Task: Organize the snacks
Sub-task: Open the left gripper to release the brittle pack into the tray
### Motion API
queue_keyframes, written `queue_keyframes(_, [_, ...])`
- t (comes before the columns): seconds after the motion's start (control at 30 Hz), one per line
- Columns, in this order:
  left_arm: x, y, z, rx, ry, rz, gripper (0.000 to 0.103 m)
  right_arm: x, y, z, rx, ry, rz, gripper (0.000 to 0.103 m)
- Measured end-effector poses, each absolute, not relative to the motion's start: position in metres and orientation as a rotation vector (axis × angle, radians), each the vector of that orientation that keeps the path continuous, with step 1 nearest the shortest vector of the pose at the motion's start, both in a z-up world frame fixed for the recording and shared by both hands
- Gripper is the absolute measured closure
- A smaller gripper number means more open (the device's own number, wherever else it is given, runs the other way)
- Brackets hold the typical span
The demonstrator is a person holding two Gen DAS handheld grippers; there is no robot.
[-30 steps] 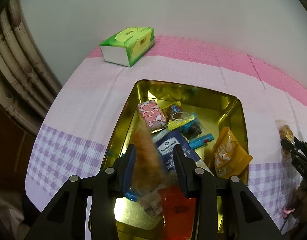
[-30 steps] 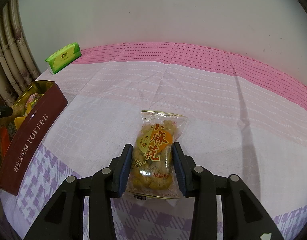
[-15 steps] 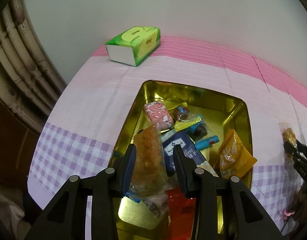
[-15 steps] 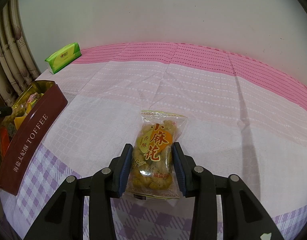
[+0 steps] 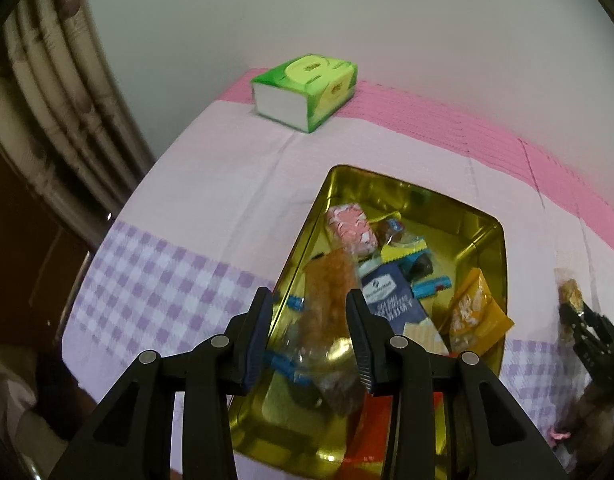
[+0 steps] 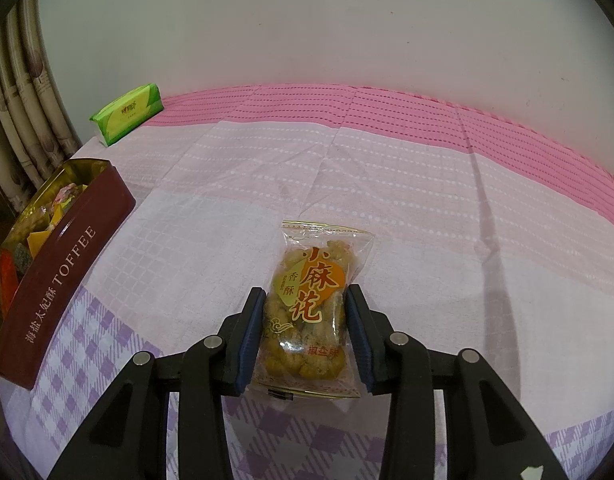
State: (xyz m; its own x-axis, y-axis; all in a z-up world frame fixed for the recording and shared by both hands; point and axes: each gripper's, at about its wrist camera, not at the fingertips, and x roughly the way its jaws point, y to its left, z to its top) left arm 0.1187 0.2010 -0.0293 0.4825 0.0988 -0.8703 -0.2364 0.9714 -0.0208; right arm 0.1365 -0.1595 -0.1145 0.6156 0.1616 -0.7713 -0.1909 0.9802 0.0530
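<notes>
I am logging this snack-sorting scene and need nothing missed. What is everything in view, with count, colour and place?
toffee tin: one, gold inside, dark red outside, on the tablecloth, open.
loose snack packets: several (pink, yellow, navy, blue, orange, red), inside the tin; exact count unclear.
clear orange-brown snack packet: one, between the left gripper's pads above the tin.
fried twist snack bag: one, clear with orange label, on the cloth right of the tin, between the right gripper's pads.
tissue pack: one, green, at the table's far left corner.
tablecloth: one, pink, white and lilac check.
curtain: beige, far left.
left gripper: black, blue pads, shut on the clear packet.
right gripper: black, blue pads, shut on the twist bag.
</notes>
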Motion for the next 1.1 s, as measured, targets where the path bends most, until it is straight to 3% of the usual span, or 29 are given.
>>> queue_keyframes(0.27, [0.093, 0.202, -0.016, -0.182, 1.039, 0.21, 0.063, 0.137, -0.159, -0.114, -0.047, 0.885, 0.198, 0.065])
queue_keyframes(0.33, [0.086, 0.203, -0.018, -0.184, 1.061, 0.198, 0.058, 0.137, -0.157, -0.114, -0.059, 0.886, 0.193, 0.065])
queue_keyframes(0.57, [0.068, 0.196, -0.018, -0.038, 1.02, 0.222, 0.055, 0.136, -0.156, -0.114, -0.063, 0.888, 0.179, 0.065])
queue_keyframes(0.67, [0.068, 0.194, -0.016, -0.033, 0.992, 0.204, 0.046, 0.135, -0.156, -0.114, -0.054, 0.888, 0.162, 0.064])
queue_keyframes(1.1, [0.07, 0.187, -0.017, -0.035, 1.002, 0.153, 0.038, 0.124, -0.153, -0.113, -0.029, 0.902, 0.145, 0.064])
